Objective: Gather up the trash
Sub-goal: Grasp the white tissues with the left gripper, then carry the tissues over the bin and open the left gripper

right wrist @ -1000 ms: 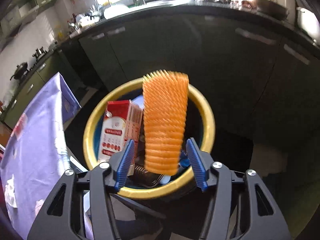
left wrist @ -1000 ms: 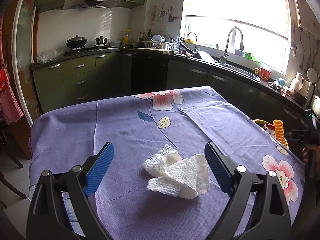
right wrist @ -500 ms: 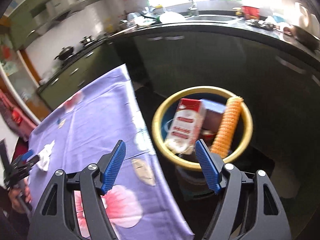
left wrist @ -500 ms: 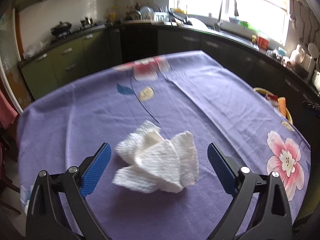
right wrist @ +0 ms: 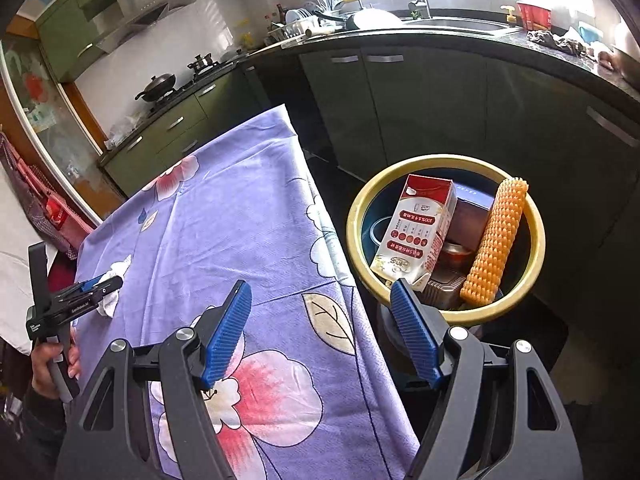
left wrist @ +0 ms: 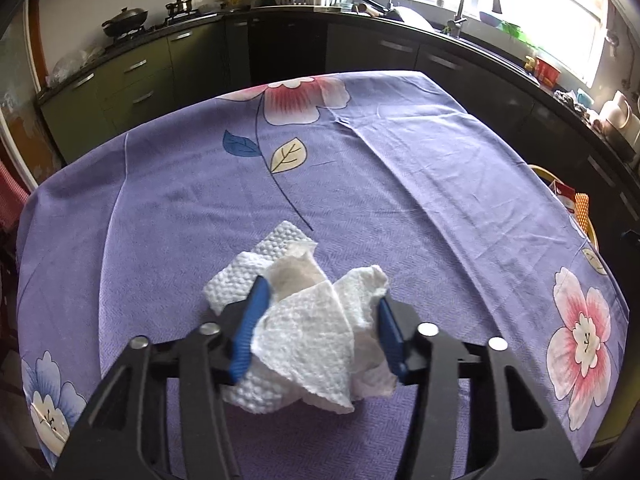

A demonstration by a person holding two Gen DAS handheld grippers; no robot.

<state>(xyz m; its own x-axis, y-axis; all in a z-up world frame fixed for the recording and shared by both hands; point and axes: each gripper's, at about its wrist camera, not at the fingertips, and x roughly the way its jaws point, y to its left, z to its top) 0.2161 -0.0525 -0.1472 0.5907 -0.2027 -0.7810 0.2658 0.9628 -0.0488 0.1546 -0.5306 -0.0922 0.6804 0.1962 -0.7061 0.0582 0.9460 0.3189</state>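
Note:
My left gripper (left wrist: 320,320) is shut on a crumpled white paper towel (left wrist: 308,328) that rests on the purple flowered tablecloth (left wrist: 360,184). In the right wrist view the left gripper (right wrist: 96,286) shows at the far left with the towel (right wrist: 114,274) in it. My right gripper (right wrist: 324,332) is open and empty above the table's right edge. Beside the table stands a yellow-rimmed trash bin (right wrist: 532,216) holding a red and white carton (right wrist: 416,232), an orange ridged foam piece (right wrist: 494,248) and dark containers. The bin's rim (left wrist: 540,170) peeks out in the left wrist view.
Dark green kitchen cabinets (right wrist: 400,108) and a black counter with a sink (left wrist: 460,28) run behind the table and bin. A stove with a wok (left wrist: 124,20) is at the back left. A narrow floor gap separates table and bin.
My left gripper moved forward and closed on the paper towel. My right gripper let go of the orange foam piece into the bin, then pulled back up over the table edge.

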